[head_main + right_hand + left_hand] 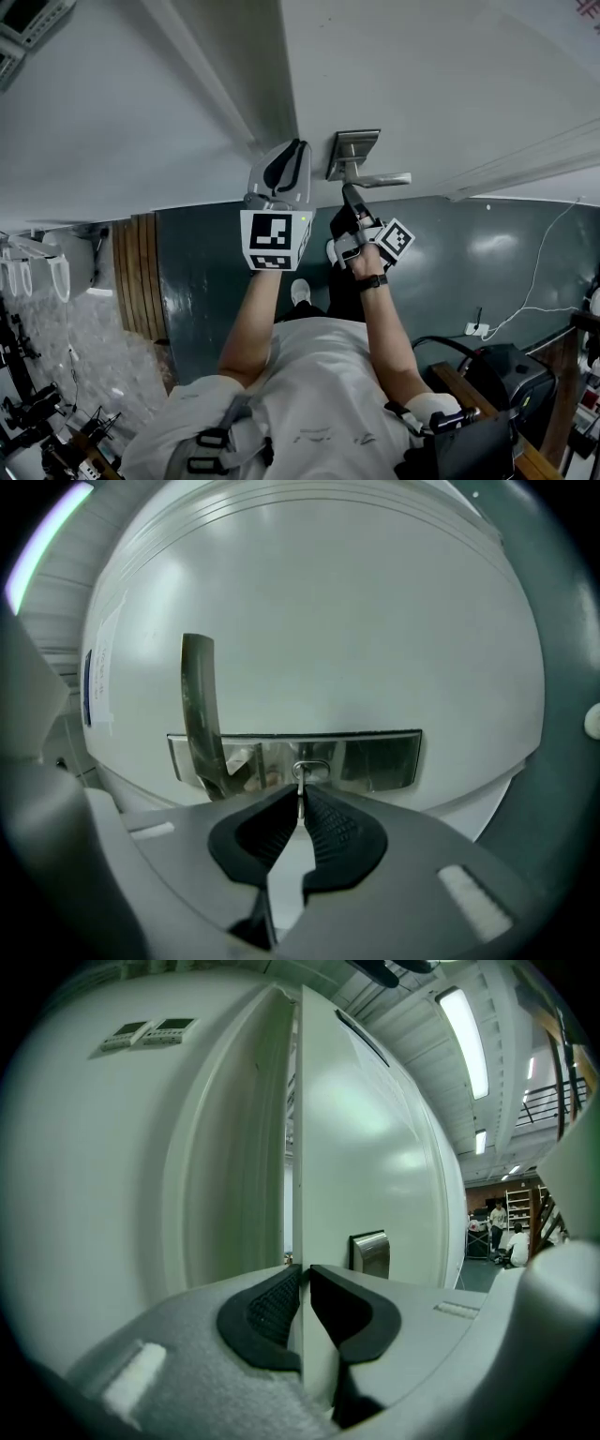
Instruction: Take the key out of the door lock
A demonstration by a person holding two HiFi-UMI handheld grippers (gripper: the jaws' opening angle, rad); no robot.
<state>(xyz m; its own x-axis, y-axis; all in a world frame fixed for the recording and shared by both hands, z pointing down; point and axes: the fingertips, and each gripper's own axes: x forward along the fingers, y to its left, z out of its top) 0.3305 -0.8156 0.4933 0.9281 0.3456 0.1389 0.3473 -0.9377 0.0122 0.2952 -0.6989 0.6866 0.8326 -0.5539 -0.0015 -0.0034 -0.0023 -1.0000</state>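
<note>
Grey-bodied with black ribbed pads, my left gripper [292,155] sits on the left of the pair in the head view, its jaws closed over the upright edge of the tall white door [422,75]. Just to its right, my right gripper [349,197] points at the brushed-steel rectangular lock plate [354,150]. Its tips are on the near side of the silver lever handle [384,178], which sticks out to the right. My forearms reach out over the dark teal floor [469,253].

In the left gripper view, the door's thin edge runs straight up the middle and passes between my two pads [267,1307]. They press on it from either side, so this gripper is clamped on the door. The door stands ajar, with a narrow gap between its edge and the white door frame [225,1147] on the left. The lock plate shows on the door's face just right of my jaws. Far off to the right, a few people [497,1218] stand in a lit hall.

In the right gripper view the picture is rolled, so the lock plate lies lengthwise across it and the lever handle rises at the left. A small thin metal key [300,782] stands edge-on with its far end in the keyhole. My two pads are shut on its near end, so I am gripping the key while it sits in the lock.
</note>
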